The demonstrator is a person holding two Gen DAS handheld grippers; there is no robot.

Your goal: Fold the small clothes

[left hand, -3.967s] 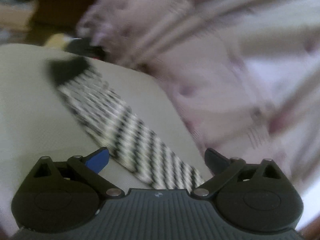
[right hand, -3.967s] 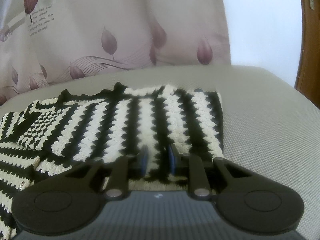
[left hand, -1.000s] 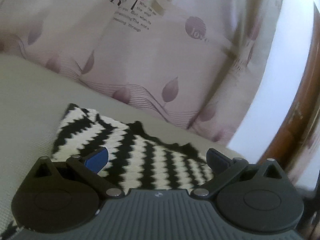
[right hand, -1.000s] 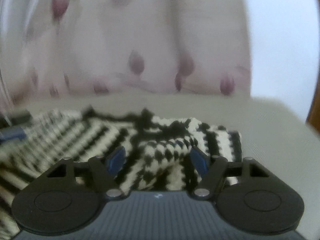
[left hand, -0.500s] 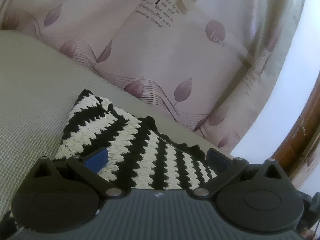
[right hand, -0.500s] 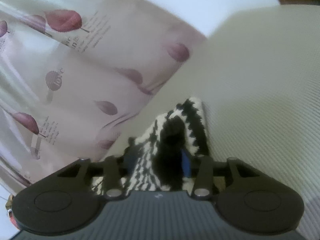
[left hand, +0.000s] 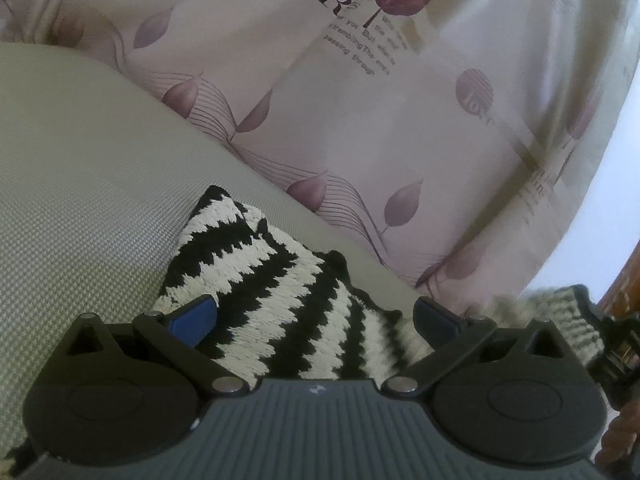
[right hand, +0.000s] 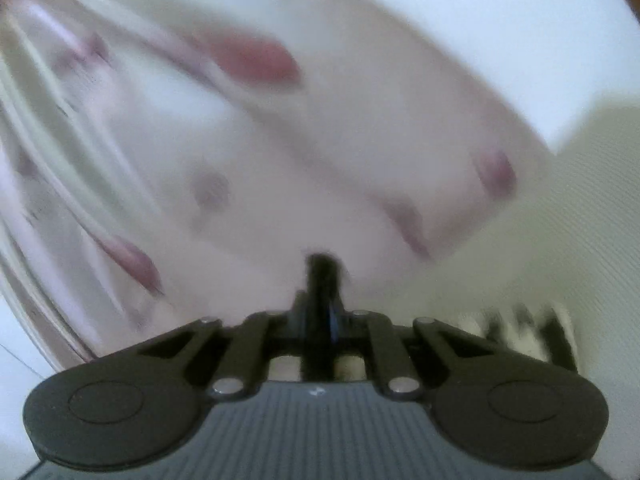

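Pinching only a thin black edge of the striped knit garment [left hand: 280,304] lying on the grey cushion [left hand: 80,200], the clenched right gripper [right hand: 320,304] risks losing it, judging by the blur, while the left gripper [left hand: 316,316] hovers spread-fingered, unable to pin the fold.

Soft daylight; right view motion-blurred

Right wrist view: motion blur is smearing the leaf-print curtain [right hand: 248,128] and the striped knit garment [right hand: 520,332]. Right gripper [right hand: 320,316] body is hiding most of the dark fold it is pinching. Left wrist view: left gripper [left hand: 316,316] is covering the garment's near edge.
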